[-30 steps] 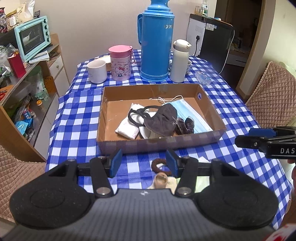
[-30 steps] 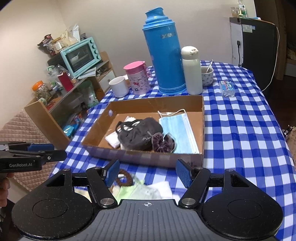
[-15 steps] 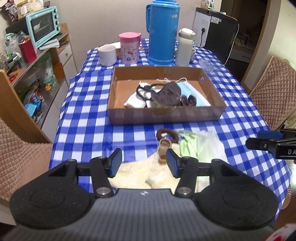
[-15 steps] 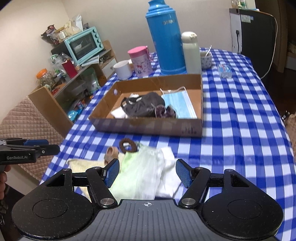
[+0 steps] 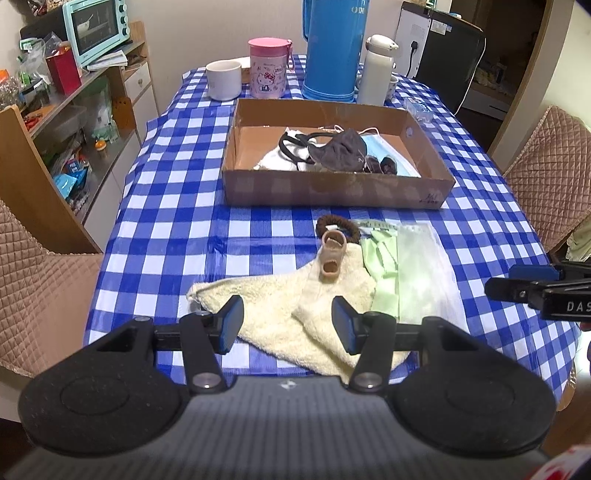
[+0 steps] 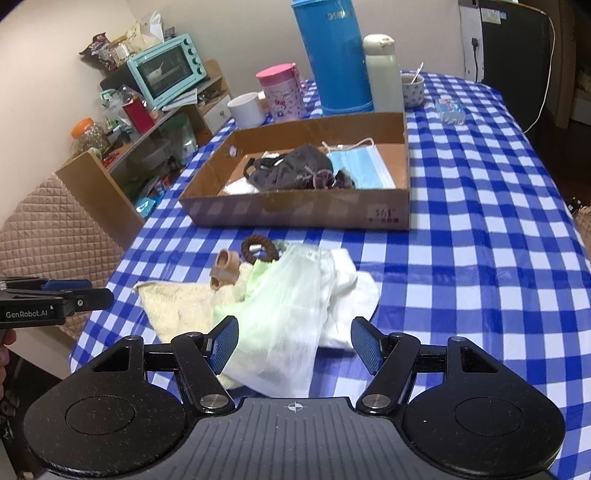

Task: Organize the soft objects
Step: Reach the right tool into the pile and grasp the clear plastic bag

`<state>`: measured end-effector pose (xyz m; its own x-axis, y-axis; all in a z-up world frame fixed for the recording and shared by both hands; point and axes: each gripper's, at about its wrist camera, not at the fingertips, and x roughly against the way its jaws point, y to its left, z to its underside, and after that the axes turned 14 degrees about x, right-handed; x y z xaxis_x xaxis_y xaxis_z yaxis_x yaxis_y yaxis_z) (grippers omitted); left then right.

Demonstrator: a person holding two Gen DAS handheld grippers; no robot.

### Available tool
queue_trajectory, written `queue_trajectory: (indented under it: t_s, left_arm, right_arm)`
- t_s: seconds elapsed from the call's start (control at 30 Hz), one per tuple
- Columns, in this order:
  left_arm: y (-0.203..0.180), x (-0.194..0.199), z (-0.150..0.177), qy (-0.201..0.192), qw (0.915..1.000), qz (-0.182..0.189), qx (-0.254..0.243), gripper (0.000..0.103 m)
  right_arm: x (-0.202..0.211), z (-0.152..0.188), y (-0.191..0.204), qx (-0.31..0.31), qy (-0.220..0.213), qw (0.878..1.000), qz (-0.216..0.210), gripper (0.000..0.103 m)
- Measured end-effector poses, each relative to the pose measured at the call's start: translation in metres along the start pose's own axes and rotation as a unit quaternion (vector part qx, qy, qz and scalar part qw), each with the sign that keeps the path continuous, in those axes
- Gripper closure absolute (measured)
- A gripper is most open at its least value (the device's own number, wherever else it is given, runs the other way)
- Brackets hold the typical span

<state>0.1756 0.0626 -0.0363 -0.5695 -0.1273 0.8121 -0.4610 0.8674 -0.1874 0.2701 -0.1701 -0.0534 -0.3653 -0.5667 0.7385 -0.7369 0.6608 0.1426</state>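
Note:
A cardboard box (image 5: 332, 192) (image 6: 295, 214) on the checked table holds a dark mask (image 5: 338, 149), a blue mask (image 6: 360, 170) and white cloth. In front of it lie a cream towel (image 5: 284, 314) (image 6: 177, 306), a green cloth (image 5: 384, 266), a white mesh bag (image 6: 295, 314), a brown hair tie (image 5: 338, 227) (image 6: 258, 248) and a tan toe separator (image 5: 332, 254) (image 6: 223, 271). My left gripper (image 5: 287, 330) is open and empty, low over the towel. My right gripper (image 6: 294, 345) is open and empty over the mesh bag.
Behind the box stand a blue thermos (image 5: 332, 48), a white flask (image 5: 375, 70), a pink cup (image 5: 267, 68) and a white mug (image 5: 223, 79). Shelves with a teal oven (image 5: 96, 31) are at left. Quilted chairs (image 5: 550, 162) flank the table.
Both grippers have pulled back from the box toward the table's near edge. The towel, green cloth and mesh bag have come into view between the fingers. Both stay open.

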Motion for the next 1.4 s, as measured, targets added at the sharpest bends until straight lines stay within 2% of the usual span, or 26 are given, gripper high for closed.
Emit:
queue_trajectory:
  t_s: [0.53, 1.27, 1.4]
  left_arm:
    - [-0.018, -0.022, 0.010, 0.013, 0.9996, 0.012, -0.023, 0.053]
    - [-0.025, -0.068, -0.004, 0.031, 0.9986, 0.025, -0.034, 0.053]
    - [-0.028, -0.074, -0.008, 0.032, 0.9983, 0.032, -0.037, 0.053]
  right_arm:
    - [-0.029, 0.002, 0.010, -0.006, 0.018, 1.000, -0.010, 0.036]
    - [-0.092, -0.017, -0.011, -0.038, 0.030, 0.999, -0.003, 0.036]
    - [-0.096, -0.019, -0.012, -0.029, 0.027, 0.999, -0.002, 0.050]
